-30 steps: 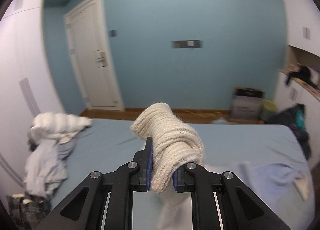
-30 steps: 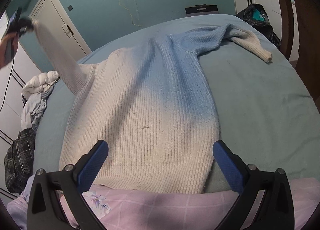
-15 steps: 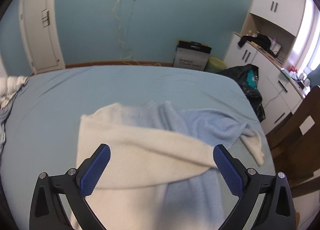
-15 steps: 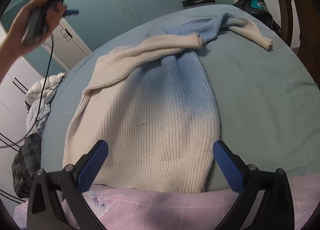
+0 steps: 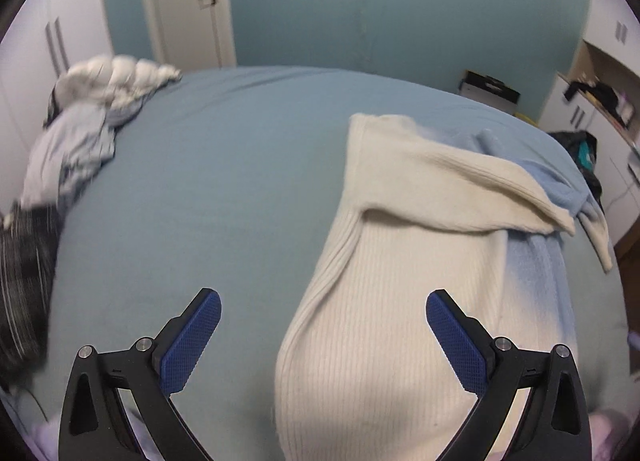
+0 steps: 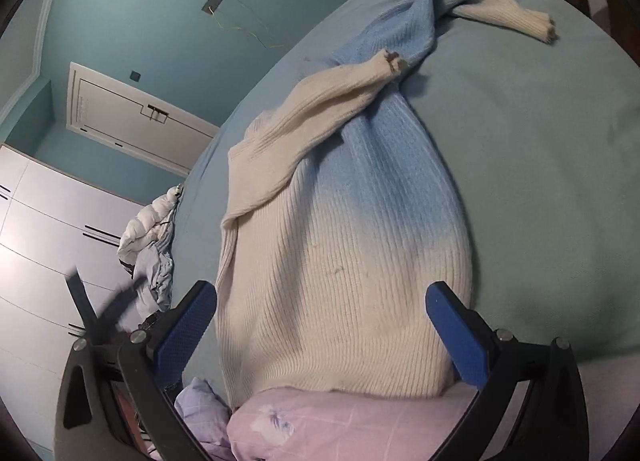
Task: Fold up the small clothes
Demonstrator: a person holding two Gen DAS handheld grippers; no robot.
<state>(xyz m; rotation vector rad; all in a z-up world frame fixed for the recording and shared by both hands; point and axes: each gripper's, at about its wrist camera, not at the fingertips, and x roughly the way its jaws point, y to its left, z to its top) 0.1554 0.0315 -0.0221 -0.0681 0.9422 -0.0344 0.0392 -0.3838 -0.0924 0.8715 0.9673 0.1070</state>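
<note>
The folded cream sleeve (image 6: 320, 113) could slip back off the body if the left gripper (image 5: 324, 337) bumps or drags the knit as it comes near. Knitted wool is soft and stretchy, so a pinch on only one layer might pull the ribbed knitted sweater, cream fading to light blue, (image 6: 344, 261) out of shape instead of folding it. The other sleeve (image 6: 504, 5) lies far out to the side, and it looks like it has not been folded in yet. If it gets forgotten, the fold will end up lumpy.

The sweater lies flat on the big blue bed sheet (image 5: 208, 189), with its bottom hem toward the cameras, right beside a pink flowered cover (image 6: 360, 421). One sleeve lies across the chest, and its cuff rests on the blue part. The body looks mostly smooth.

Both tongs are wide apart and hold nothing. The left gripper hangs over the sweater's cream edge. The right gripper (image 6: 322, 325) hangs over the hem, with the sweater below the gap between its blue pads (image 6: 456, 337).

A heap of other clothes (image 5: 80, 141) sits at the far side of the bed.
</note>
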